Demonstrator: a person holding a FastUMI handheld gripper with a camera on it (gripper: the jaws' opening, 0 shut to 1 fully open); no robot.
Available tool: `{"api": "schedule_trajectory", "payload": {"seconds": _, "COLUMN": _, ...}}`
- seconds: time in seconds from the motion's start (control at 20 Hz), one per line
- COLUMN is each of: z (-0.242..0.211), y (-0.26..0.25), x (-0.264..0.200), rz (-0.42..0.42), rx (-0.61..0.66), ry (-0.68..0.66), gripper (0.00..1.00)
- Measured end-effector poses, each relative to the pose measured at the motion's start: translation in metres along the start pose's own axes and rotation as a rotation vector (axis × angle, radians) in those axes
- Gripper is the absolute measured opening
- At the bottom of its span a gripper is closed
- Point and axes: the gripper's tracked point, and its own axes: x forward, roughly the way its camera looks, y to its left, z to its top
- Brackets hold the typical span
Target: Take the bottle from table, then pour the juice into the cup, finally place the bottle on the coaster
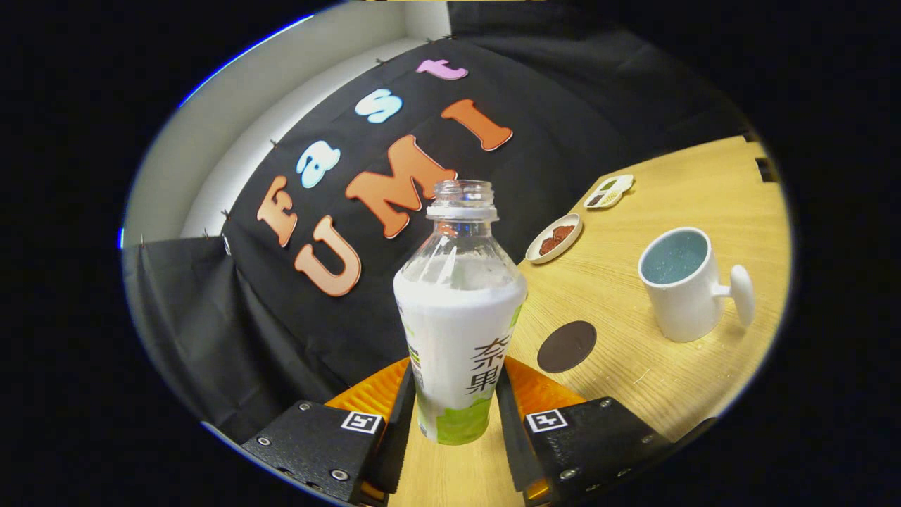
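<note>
An uncapped clear bottle [457, 331] with a white and green label sits between my fingers, and both black pads press on its lower body. My gripper [455, 405] is shut on it. The wooden table [633, 394] appears slanted behind it, so the bottle and gripper are tilted relative to the tabletop. A round dark brown coaster [566, 346] lies just beyond my right finger [512, 415]. Further to the right stands a white cup [681, 285] with a bluish inside, its handle pointing away from the bottle.
A small white dish [555, 238] with brown pieces lies beyond the coaster, near the black cloth wall. A small white divided tray [609, 191] sits further back. The table's far edge runs beyond the cup.
</note>
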Motion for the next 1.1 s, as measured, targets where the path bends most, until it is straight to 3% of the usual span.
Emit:
{"api": "schedule_trajectory", "payload": {"seconds": 0.55, "z": 0.016, "y": -0.037, "x": 0.007, "rz": -0.015, "rx": 0.436, "ry": -0.045, "gripper": 0.6}}
{"api": "schedule_trajectory", "payload": {"seconds": 1.1, "z": 0.031, "y": -0.031, "x": 0.026, "rz": 0.057, "rx": 0.697, "ry": -0.052, "gripper": 0.59}}
